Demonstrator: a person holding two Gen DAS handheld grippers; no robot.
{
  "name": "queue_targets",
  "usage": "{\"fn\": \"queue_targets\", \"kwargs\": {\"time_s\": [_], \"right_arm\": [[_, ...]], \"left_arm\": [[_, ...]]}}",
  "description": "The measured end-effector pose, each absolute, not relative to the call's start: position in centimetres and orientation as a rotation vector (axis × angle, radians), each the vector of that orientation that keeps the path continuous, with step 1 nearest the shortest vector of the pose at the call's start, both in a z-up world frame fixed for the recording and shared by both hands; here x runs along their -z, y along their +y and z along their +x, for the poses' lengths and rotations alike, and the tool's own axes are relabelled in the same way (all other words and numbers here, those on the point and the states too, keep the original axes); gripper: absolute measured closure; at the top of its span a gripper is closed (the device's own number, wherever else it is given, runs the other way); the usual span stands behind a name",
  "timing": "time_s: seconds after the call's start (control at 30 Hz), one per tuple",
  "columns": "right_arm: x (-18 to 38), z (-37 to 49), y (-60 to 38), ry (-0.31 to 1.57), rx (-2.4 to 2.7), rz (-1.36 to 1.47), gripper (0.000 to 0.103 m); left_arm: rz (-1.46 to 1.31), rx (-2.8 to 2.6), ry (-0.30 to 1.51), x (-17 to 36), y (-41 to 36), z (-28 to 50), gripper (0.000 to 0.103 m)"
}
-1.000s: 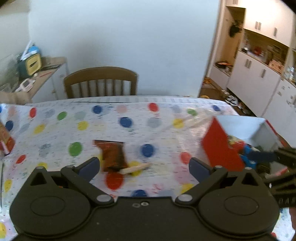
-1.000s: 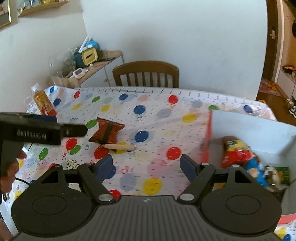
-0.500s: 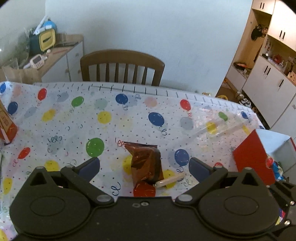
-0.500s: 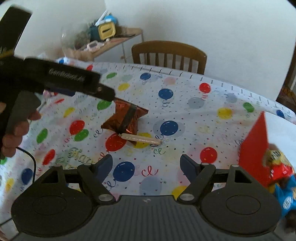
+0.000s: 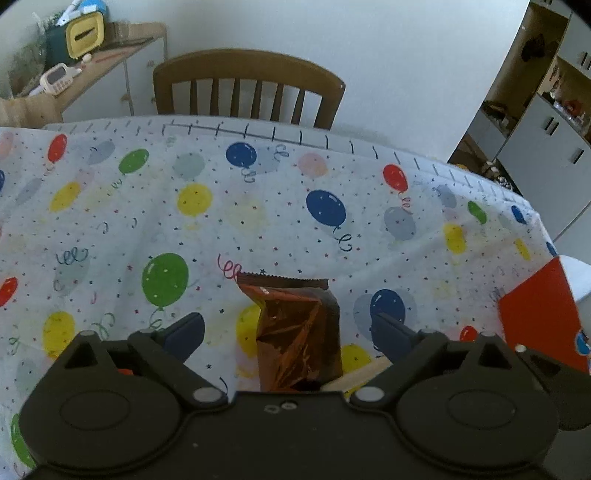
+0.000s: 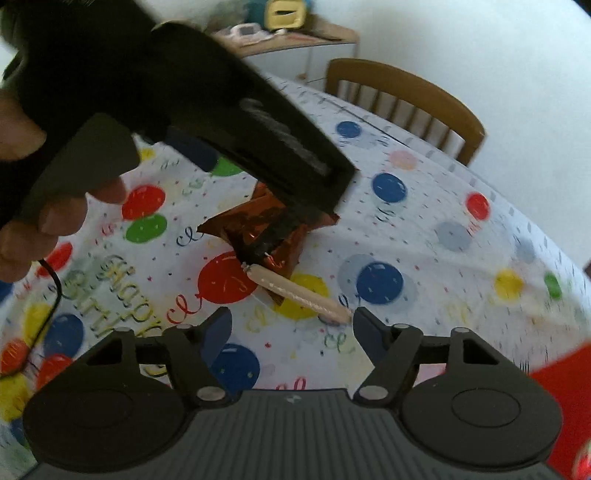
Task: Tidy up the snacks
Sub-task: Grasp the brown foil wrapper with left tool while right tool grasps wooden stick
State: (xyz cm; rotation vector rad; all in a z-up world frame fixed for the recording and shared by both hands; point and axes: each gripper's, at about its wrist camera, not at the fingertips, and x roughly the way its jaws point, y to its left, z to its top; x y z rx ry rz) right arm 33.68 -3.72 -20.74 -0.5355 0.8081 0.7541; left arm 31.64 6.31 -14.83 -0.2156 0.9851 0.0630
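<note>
At the far left, a side cabinet point(image 5: 122, 55) carries a yellow box point(image 5: 83, 35) and a small white device point(image 5: 55, 75), and a wooden chair point(image 5: 247, 88) stands at the far edge of the table point(image 5: 258, 206), which is covered in a balloon-print cloth. In the left wrist view the left gripper point(image 5: 286, 326) hangs low over the table with its fingers point(image 5: 184, 330) spread wide and holding nothing; the brown foil snack packet point(image 5: 295, 332) lies flat on the cloth in the gap between them, its serrated end pointing to the far side, without touching either one. A pale stick-shaped snack point(image 5: 360, 376) lies just beside the packet's near right corner, partly hidden by the gripper body. At the right edge stands a red box flap point(image 5: 543, 314), with white kitchen cupboards point(image 5: 546, 140) beyond it. In the right wrist view, a hand point(image 6: 40, 206) at the left grips the left gripper's black body, which blocks much of the brown foil snack packet point(image 6: 258, 229). The pale stick-shaped snack point(image 6: 295, 291) lies touching the packet's near edge, its right end just beyond the right gripper point(image 6: 291, 330), whose fingers point(image 6: 218, 336) are also wide apart and hold nothing.
</note>
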Motion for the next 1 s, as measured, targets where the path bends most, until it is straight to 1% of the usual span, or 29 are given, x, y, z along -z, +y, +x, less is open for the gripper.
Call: {"fn": "queue_targets", "kwargs": {"time_s": [0.07,0.13,0.23,0.27,0.3,0.33,0.37,0.47,0.5,0.57,0.8,0.83,0.87,0.9,1.0], "right_arm": [[21.2,34.1,-3.0,0.788,-0.773,-0.583,0.032],[21.5,34.5,-2.5,0.790,-0.799,-0.611,0.040],[22.4,35.0,-1.8,0.789,-0.822,-0.654,0.041],[22.5,35.2,-1.6,0.792,-0.825,-0.657,0.043],[22.5,35.4,-1.6,0.792,-0.837,-0.642,0.047],[22.5,35.6,-1.6,0.800,-0.843,-0.632,0.051],[22.5,35.7,-1.5,0.805,-0.848,-0.626,0.053],[22.4,36.0,-1.7,0.824,-0.849,-0.599,0.057],[22.4,36.2,-1.8,0.837,-0.850,-0.581,0.063],[22.3,36.3,-2.2,0.861,-0.851,-0.546,0.067],[22.3,35.5,-3.0,0.877,-0.841,-0.537,0.077],[22.3,35.4,-3.0,0.886,-0.839,-0.524,0.079],[22.3,35.3,-3.1,0.898,-0.837,-0.512,0.080],[22.3,35.2,-3.1,0.905,-0.835,-0.506,0.081],[22.2,34.3,-3.0,0.912,-0.818,-0.512,0.085]], "left_arm": [[-0.218,-0.058,1.001,15.3,6.3,32.1,0.010],[-0.221,-0.050,1.017,15.9,6.3,32.6,0.012],[-0.227,-0.051,1.033,16.6,6.3,33.0,0.014],[-0.229,-0.055,1.038,16.8,6.2,33.1,0.015],[-0.232,-0.056,1.044,17.1,6.1,33.2,0.016],[-0.232,-0.052,1.052,17.4,6.0,33.4,0.021],[-0.231,-0.045,1.061,17.6,5.9,33.5,0.025],[-0.226,-0.033,1.070,18.0,5.8,33.7,0.031],[-0.226,-0.033,1.071,18.1,5.8,33.7,0.034],[-0.237,-0.033,1.079,18.3,6.0,33.8,0.045],[-0.269,-0.011,1.082,18.6,7.1,33.5,0.049],[-0.270,-0.008,1.080,18.6,7.3,33.4,0.052],[-0.274,-0.002,1.076,18.5,7.4,33.3,0.058],[-0.284,0.007,1.072,18.4,7.6,33.2,0.060],[-0.284,0.005,1.056,18.1,8.1,32.5,0.060]]}}
